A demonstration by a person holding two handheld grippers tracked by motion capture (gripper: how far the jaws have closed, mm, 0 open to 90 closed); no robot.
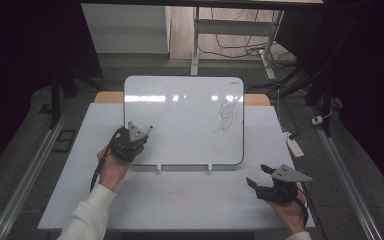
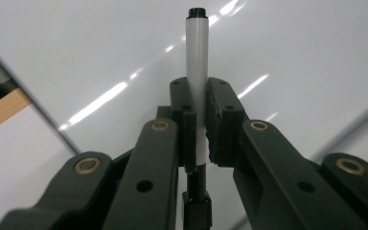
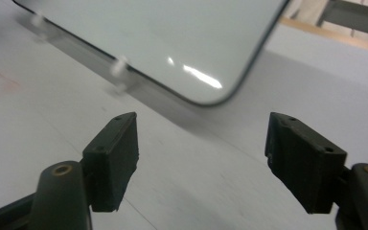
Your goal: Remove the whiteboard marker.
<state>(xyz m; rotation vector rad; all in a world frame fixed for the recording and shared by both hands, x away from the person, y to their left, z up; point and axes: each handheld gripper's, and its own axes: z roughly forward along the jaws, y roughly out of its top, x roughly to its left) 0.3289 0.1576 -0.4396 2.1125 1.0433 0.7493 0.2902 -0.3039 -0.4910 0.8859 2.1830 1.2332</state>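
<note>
Left gripper clamps marker, apparently over whiteboard.

The whiteboard lies on the counter, toward its far side. The left tongs with the marker sit over its near-left part; the right tongs sit near-right, off the board.

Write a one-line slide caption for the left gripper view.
Left tongs clamped on a white marker, its black tip aimed at the glossy whiteboard.
</note>
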